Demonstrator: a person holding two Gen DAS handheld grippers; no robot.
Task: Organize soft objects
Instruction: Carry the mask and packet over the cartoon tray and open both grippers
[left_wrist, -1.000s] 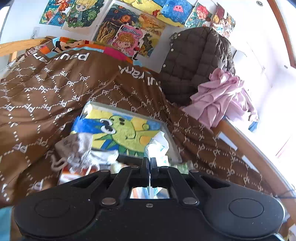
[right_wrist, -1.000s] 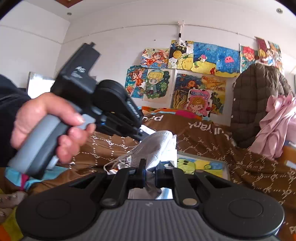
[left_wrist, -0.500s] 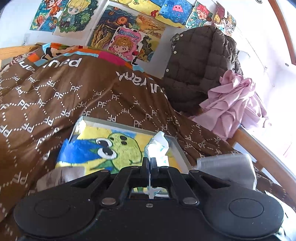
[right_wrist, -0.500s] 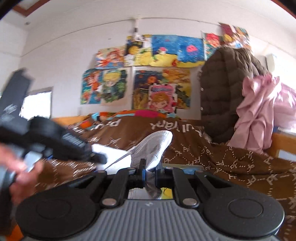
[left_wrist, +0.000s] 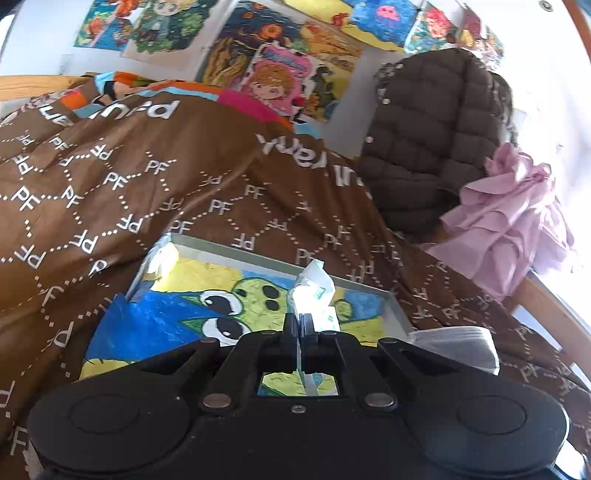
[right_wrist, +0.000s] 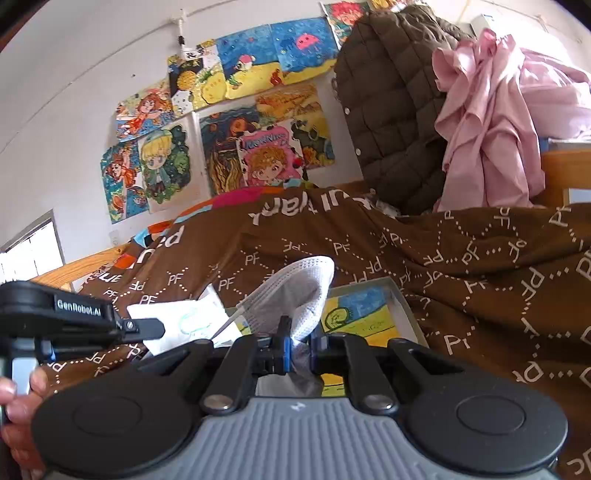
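Over the last second the clutter of soft things at the near edge of the painted tray (left_wrist: 397, 306) had dropped out of the left wrist view, and the right gripper (right_wrist: 299, 347) had swung from beside the person's hand (right_wrist: 18, 391) toward the tray; both loads looked lifted clear of the bed (left_wrist: 110, 192) and ready to be sorted.

The left gripper (left_wrist: 297, 325) had its jaws pressed nearly together on a white tissue packet (left_wrist: 314, 291), which stood up at 12 o'clock from the tips, over the tray. The right jaws were closed on a grey mesh mask (right_wrist: 295, 291), bulging toward 12 o'clock, its strap trailing to 9 o'clock. It was probably a face mask, though the fisheye blurred it.
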